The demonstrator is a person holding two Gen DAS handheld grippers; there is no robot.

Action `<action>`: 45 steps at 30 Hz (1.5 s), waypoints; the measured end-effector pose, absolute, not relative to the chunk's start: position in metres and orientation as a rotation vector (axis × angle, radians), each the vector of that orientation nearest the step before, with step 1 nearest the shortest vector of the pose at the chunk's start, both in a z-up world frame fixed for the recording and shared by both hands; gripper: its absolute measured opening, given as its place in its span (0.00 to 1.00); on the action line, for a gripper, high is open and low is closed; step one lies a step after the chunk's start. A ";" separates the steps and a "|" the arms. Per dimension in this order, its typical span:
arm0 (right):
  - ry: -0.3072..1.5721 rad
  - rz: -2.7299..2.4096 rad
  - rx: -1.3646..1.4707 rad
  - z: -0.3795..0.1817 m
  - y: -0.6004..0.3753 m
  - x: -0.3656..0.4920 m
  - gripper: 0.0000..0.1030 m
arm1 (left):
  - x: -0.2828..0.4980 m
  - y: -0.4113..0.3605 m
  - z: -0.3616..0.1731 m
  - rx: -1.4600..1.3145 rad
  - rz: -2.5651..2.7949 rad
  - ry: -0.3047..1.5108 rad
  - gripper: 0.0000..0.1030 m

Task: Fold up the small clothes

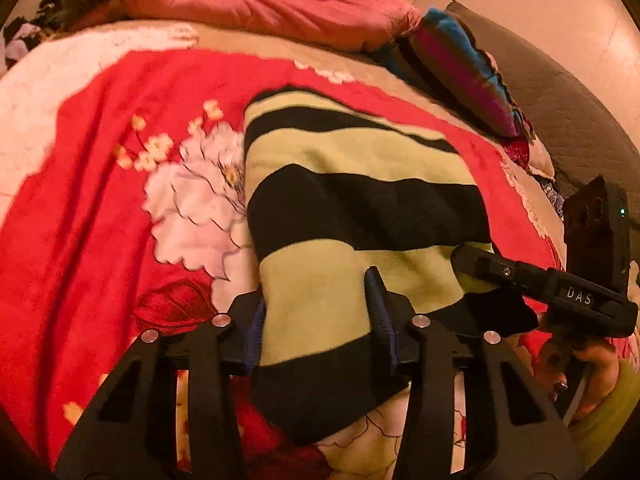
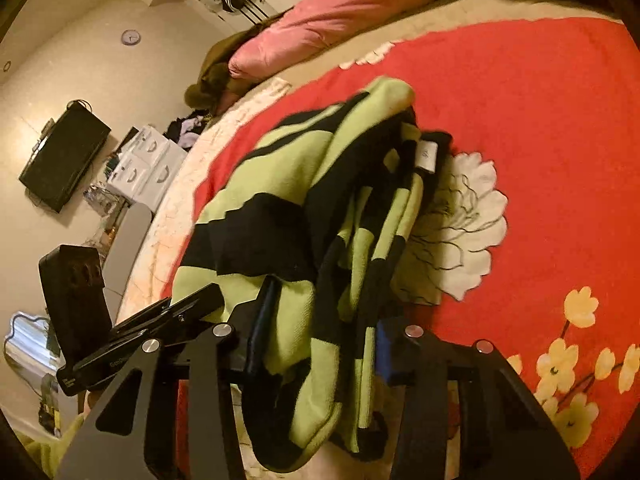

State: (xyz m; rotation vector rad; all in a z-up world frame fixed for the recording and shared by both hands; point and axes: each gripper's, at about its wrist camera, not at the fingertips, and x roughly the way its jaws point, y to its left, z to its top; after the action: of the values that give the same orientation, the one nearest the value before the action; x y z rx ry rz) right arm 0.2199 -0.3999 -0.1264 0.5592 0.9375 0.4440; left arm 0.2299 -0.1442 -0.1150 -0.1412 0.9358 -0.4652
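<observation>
A small green-and-black striped knit garment (image 1: 360,200) lies on a red floral bedspread (image 1: 100,200). In the left wrist view its near edge fills the gap between my left gripper's (image 1: 318,314) blue-padded fingers, which are shut on it. My right gripper (image 1: 470,260) comes in from the right, its tip on the same near edge, with a hand (image 1: 592,368) behind it. In the right wrist view the garment (image 2: 280,168) is bunched in folds, white label showing, and my right gripper (image 2: 320,332) is shut on a thick bundle of it. My left gripper (image 2: 200,300) sits just to the left.
A pink quilt (image 1: 260,8) lies along the far side of the bed, with a multicoloured striped cloth (image 1: 460,68) and a grey padded edge (image 1: 560,100) at the right. Beyond the bed's left edge stand white drawers (image 2: 144,164) and a wall-mounted screen (image 2: 60,160).
</observation>
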 end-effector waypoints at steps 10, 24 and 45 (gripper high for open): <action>0.931 0.420 0.575 -0.122 -0.392 0.196 0.37 | 0.219 -0.127 -0.115 -0.122 -0.446 0.982 0.35; 0.998 0.261 0.531 -0.141 -0.388 0.193 0.58 | 0.216 -0.130 -0.131 -0.073 -0.411 1.012 0.53; 0.947 0.199 0.530 -0.119 -0.399 0.182 0.92 | 0.212 -0.122 -0.127 -0.070 -0.358 1.001 0.77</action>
State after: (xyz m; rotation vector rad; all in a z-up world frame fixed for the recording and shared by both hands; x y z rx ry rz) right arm 0.1816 -0.3986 -0.1192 0.5305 0.9472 0.1988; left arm 0.2125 -0.1225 -0.1268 -0.0702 1.0013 -0.3580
